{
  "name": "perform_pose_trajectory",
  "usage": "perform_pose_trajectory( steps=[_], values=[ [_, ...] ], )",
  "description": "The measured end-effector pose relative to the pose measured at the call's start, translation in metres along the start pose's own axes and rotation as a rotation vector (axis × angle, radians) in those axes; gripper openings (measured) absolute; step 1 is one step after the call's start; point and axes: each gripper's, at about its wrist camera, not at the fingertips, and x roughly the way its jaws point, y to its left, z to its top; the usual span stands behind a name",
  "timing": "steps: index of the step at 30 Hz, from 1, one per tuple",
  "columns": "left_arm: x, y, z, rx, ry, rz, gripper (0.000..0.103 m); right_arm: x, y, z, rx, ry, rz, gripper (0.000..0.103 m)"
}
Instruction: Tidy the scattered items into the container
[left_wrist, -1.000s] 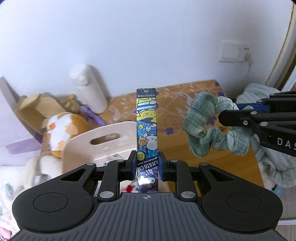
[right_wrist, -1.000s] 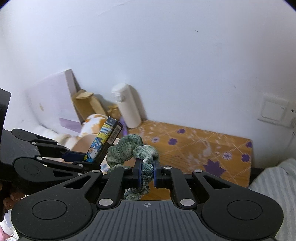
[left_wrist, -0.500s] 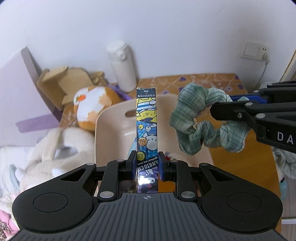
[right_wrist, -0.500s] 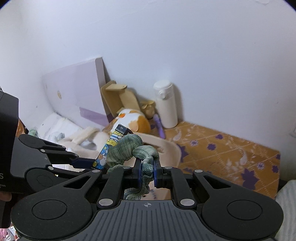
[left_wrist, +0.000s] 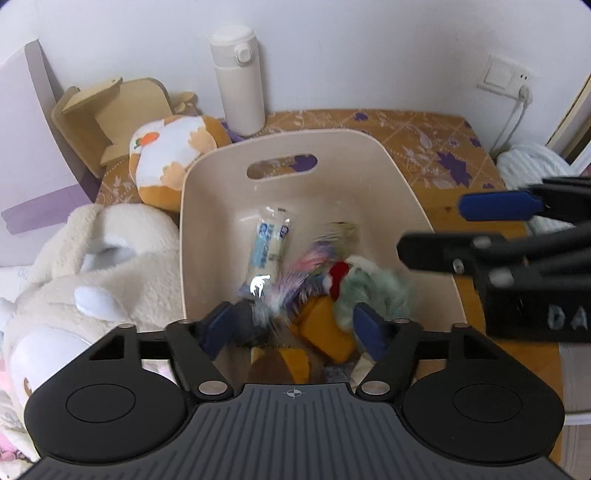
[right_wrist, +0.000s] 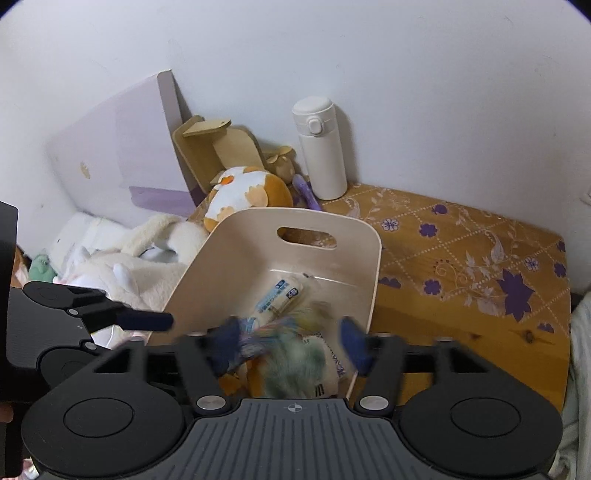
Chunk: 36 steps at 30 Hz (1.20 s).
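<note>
We find the beige bin (left_wrist: 406, 192) standing on the desk (right_wrist: 461, 266), its handle-slot wall toward the room's wall. Inside lie a white-and-blue packet (left_wrist: 267, 243), a green scrunchie (left_wrist: 369, 291), blurred, and an orange block (left_wrist: 325, 328); the remaining contents are a colourful smear we cannot make out. The left tongs (left_wrist: 293, 332) hang over the near end of the bin, jaws opening, gripping nothing. The right tongs (right_wrist: 291, 339) do likewise; the scrunchie shows blurred between their pads, not pressed. The bin's left rim is crowded by a cream plush (left_wrist: 96, 273) and an orange-and-white plush (left_wrist: 170, 158). The desk to its right lies bare. A white flask (right_wrist: 321, 147) stands near the wall behind. The bin's near wall is hidden beneath both tongs.
</note>
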Motion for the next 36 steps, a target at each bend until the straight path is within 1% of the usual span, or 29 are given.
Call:
perform_pose_trajectory(
  steps=[2,4,6,10,12,14,18,20,22,25,31,36],
  values=[
    [-0.002,0.004,0.001,-0.005,-0.005,-0.002,0.074,-0.003,0.004,-0.001,0.011,-0.008,-0.014,0.078],
    [-0.005,0.007,0.001,-0.012,-0.008,0.009,0.074,-0.006,0.005,-0.001,0.027,-0.014,-0.025,0.081],
    [-0.009,0.009,0.001,-0.014,-0.015,0.011,0.074,-0.008,0.006,0.000,0.048,-0.017,-0.038,0.088],
    [-0.015,0.011,-0.001,-0.001,-0.015,0.014,0.074,-0.015,0.007,-0.001,0.082,-0.026,-0.037,0.092],
    [-0.018,0.012,-0.003,-0.006,-0.013,0.015,0.074,-0.017,0.010,-0.001,0.086,-0.022,-0.038,0.098],
    [-0.023,0.012,-0.005,-0.015,-0.014,0.016,0.074,-0.019,0.012,-0.001,0.086,-0.021,-0.041,0.100],
    [-0.033,0.012,-0.010,-0.029,-0.018,0.034,0.076,-0.023,0.016,0.001,0.091,-0.010,-0.032,0.100],
    [-0.040,0.010,-0.012,-0.037,-0.026,0.046,0.081,-0.027,0.017,0.001,0.094,-0.007,-0.027,0.101],
    [-0.048,0.007,-0.013,-0.046,-0.036,0.054,0.082,-0.034,0.018,0.001,0.099,-0.004,-0.026,0.101],
    [-0.059,0.000,-0.016,-0.059,-0.042,0.061,0.087,-0.044,0.017,0.000,0.107,0.005,-0.025,0.103],
    [-0.090,-0.024,-0.027,-0.063,-0.079,0.115,0.089,-0.068,0.014,-0.009,0.126,0.023,-0.031,0.103],
    [-0.121,-0.045,-0.043,-0.103,-0.103,0.127,0.090,-0.094,0.010,-0.025,0.165,0.041,-0.014,0.103]
  ],
)
